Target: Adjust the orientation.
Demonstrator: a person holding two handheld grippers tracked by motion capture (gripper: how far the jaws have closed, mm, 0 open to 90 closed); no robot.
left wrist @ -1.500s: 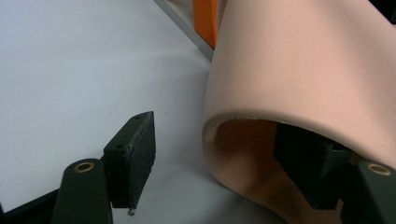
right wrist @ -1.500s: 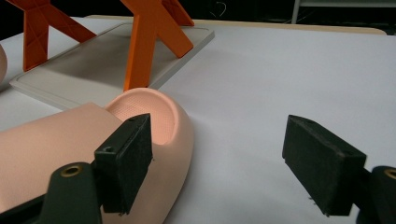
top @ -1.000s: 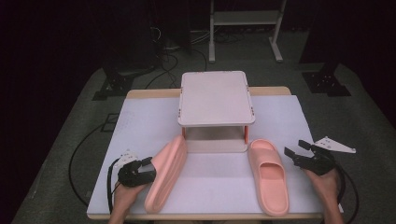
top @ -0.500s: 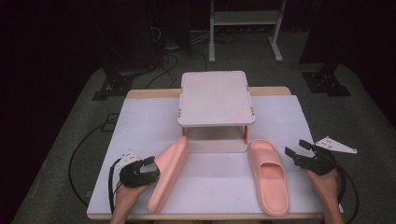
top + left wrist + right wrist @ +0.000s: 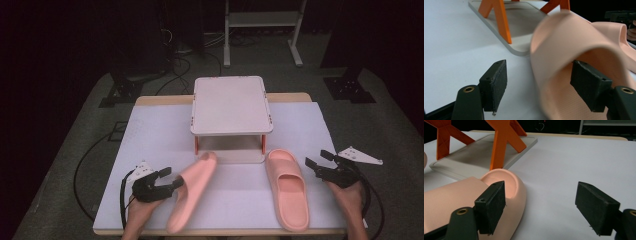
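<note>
Two pink slippers lie on the white table cover. The left slipper [image 5: 192,192] is tipped onto its side and blurred. My left gripper [image 5: 172,181] is open at its outer edge. In the left gripper view the slipper's strap [image 5: 564,47] arches over the right jaw, the left jaw stands clear outside it, and the gripper [image 5: 539,87] holds nothing tight. The right slipper [image 5: 287,190] lies flat, sole down. My right gripper [image 5: 316,164] is open just to its right. In the right gripper view the slipper's toe [image 5: 506,182] sits behind the left jaw of the open gripper [image 5: 541,210].
A small two-level rack with a pale top [image 5: 231,105], orange legs [image 5: 504,142] and a flat base [image 5: 474,152] stands mid-table behind the slippers. The table's front edge [image 5: 220,232] runs just below the slippers' heels. Cables trail off on the floor at the left.
The left slipper has swung, its toe moving right toward the rack's base, with my left gripper shifting slightly right alongside it. The right slipper and right gripper have stayed put.
</note>
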